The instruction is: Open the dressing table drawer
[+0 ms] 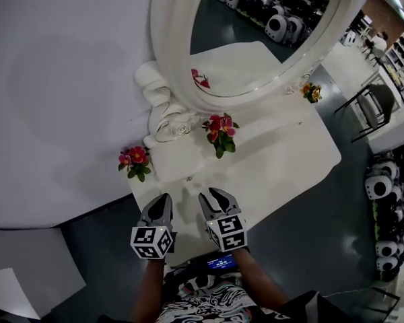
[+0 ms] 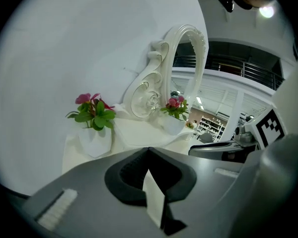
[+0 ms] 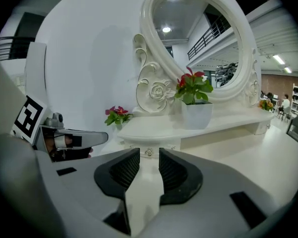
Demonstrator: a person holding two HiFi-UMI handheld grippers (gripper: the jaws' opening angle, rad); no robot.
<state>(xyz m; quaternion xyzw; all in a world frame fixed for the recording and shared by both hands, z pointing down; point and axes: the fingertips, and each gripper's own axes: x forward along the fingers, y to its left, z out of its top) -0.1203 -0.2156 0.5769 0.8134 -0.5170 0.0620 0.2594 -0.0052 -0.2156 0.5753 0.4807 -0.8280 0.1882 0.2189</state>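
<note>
The right gripper (image 1: 211, 195) holds its two grey jaws apart, the black ribbed pads (image 3: 123, 168) facing each other across an empty gap, gripping nothing; through that gap the right gripper view shows the small round pale knob (image 3: 148, 152) of the white curved drawer front (image 3: 137, 144), a little beyond the tips and not touched. The left gripper (image 1: 164, 199) has its jaws brought together, the tips meeting in a point with nothing held between them, and it hovers just beside the right one, both above the near edge of the white dressing table (image 1: 283, 167). Each gripper carries a cube with black-and-white square markers, and bare forearms run back from them to a person in patterned clothing at the bottom of the head view. The drawer sits in the low raised tier at the back of the tabletop and looks pushed in, flush under the tier's rim. On that tier stand a white pot of red flowers (image 1: 219, 132) near the middle, a white pot of pink flowers (image 1: 135, 160) at the left end and a small pot of yellow-orange flowers (image 1: 312, 91) at the far right. Behind them rises a large oval mirror in a white scrolled frame (image 1: 168, 59), set against a plain white wall (image 1: 60, 79), with grey floor (image 1: 337, 247) around the table
</note>
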